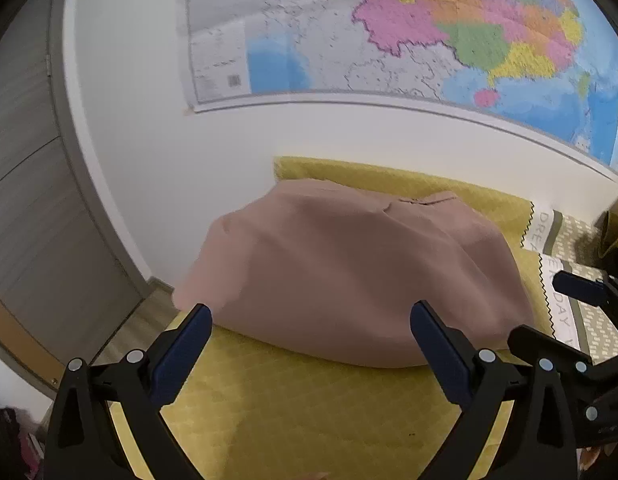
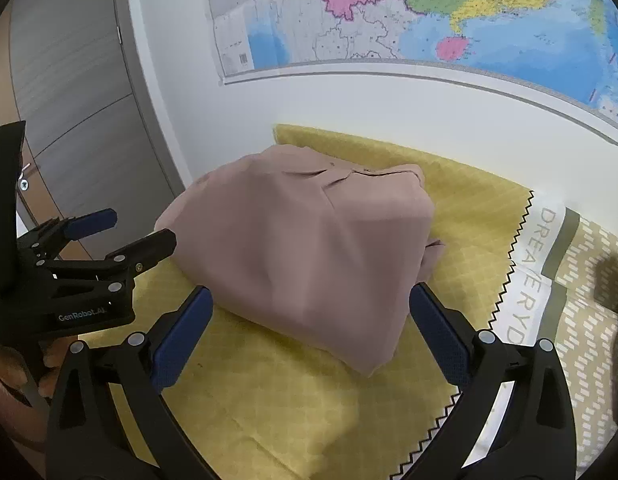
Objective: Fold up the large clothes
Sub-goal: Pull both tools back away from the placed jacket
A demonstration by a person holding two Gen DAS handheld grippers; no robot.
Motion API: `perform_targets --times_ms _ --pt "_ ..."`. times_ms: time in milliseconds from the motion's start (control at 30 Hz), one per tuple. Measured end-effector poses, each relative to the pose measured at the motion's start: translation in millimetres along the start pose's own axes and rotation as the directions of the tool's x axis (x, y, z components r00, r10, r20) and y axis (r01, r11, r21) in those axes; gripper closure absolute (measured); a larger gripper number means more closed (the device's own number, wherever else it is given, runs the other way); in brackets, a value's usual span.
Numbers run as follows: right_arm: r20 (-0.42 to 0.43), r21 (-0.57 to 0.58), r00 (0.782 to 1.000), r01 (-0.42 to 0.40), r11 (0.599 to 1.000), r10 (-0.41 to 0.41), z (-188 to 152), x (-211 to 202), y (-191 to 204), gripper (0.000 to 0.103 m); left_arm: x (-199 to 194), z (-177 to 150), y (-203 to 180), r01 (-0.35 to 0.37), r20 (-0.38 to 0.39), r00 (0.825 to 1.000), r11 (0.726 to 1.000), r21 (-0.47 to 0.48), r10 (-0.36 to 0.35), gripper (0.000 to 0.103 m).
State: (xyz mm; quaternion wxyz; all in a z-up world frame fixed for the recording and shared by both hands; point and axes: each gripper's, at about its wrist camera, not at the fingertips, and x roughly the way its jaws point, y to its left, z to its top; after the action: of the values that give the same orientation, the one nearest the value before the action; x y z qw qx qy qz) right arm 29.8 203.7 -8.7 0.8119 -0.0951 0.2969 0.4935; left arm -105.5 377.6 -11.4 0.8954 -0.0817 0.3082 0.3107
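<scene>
A dusty-pink garment (image 1: 349,264) (image 2: 309,236) lies folded into a thick bundle on a yellow checked cloth (image 1: 309,412) (image 2: 269,400). In the left wrist view my left gripper (image 1: 311,310) is open, its blue pads just short of the bundle's near edge and apart from it. My right gripper (image 2: 309,292) is open too, wide, with its fingertips flanking the bundle's near corner and no pad pressing on it. Each gripper shows in the other's view: the left gripper (image 2: 143,225) at the bundle's left side, the right gripper (image 1: 549,308) at the right edge, both with jaws apart.
A white wall with a large coloured map (image 1: 389,32) (image 2: 389,12) rises right behind the cloth. A grey door (image 1: 33,200) (image 2: 69,100) stands to the left. Patterned bedding with printed letters (image 2: 549,280) lies to the right. A hand (image 2: 13,364) holds the left gripper.
</scene>
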Motion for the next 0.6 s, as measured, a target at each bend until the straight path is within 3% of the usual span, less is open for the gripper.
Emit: perform_targets --times_ms 600 --pt "0.014 0.039 1.0 -0.019 0.999 0.019 -25 -23 4 0.006 -29 -20 -14 -0.012 0.016 1.0 1.0 0.002 0.012 0.007"
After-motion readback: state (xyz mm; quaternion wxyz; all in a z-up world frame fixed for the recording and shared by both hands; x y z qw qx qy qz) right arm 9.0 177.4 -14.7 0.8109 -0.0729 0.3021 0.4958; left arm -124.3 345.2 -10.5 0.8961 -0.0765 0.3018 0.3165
